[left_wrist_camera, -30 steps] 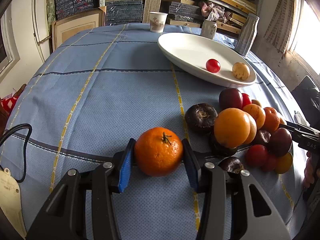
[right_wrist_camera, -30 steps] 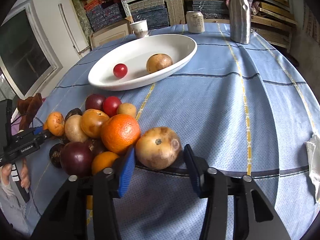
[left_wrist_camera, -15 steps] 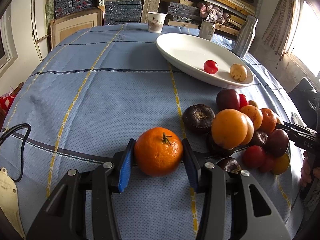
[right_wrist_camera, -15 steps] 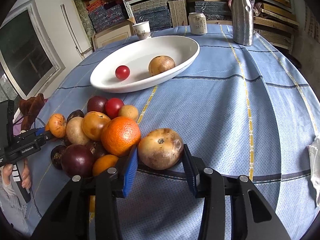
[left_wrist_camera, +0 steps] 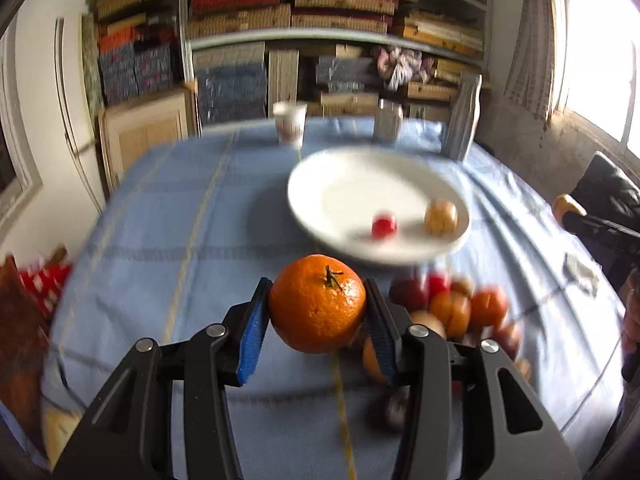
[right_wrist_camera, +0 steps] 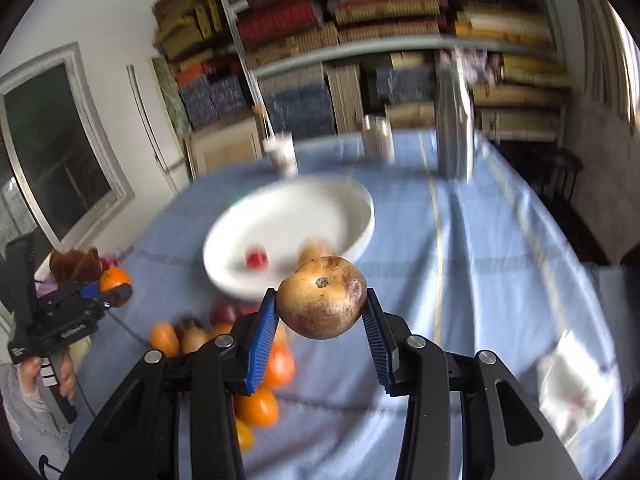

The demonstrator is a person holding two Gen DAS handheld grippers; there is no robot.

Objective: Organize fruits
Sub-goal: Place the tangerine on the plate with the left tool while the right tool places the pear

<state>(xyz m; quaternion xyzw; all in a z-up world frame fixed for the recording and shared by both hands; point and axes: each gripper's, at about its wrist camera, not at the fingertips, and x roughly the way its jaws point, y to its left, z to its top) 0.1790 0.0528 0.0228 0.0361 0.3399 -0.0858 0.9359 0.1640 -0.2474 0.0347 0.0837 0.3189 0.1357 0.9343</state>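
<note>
My left gripper (left_wrist_camera: 318,306) is shut on an orange mandarin (left_wrist_camera: 317,303), held in the air above the blue tablecloth. My right gripper (right_wrist_camera: 322,302) is shut on a brownish round fruit (right_wrist_camera: 322,297), also lifted off the table. A white oval dish (left_wrist_camera: 378,208) lies beyond, holding a small red fruit (left_wrist_camera: 384,225) and a tan fruit (left_wrist_camera: 440,217). The pile of mixed fruits (left_wrist_camera: 444,312) sits blurred on the cloth below, right of the mandarin. In the right wrist view the left gripper (right_wrist_camera: 114,290) shows at far left with the mandarin (right_wrist_camera: 113,278), and the dish (right_wrist_camera: 288,236) lies ahead.
A paper cup (left_wrist_camera: 289,125), a can (left_wrist_camera: 389,120) and a metal bottle (left_wrist_camera: 464,116) stand at the table's far edge before stacked shelves. A white cloth (right_wrist_camera: 572,384) lies at the right. A person's hand (right_wrist_camera: 44,376) holds the left tool.
Both grippers have risen off the table, each carrying its fruit: the mandarin on the left, the brownish fruit on the right. The views have tilted up and the table now looks blurred.
</note>
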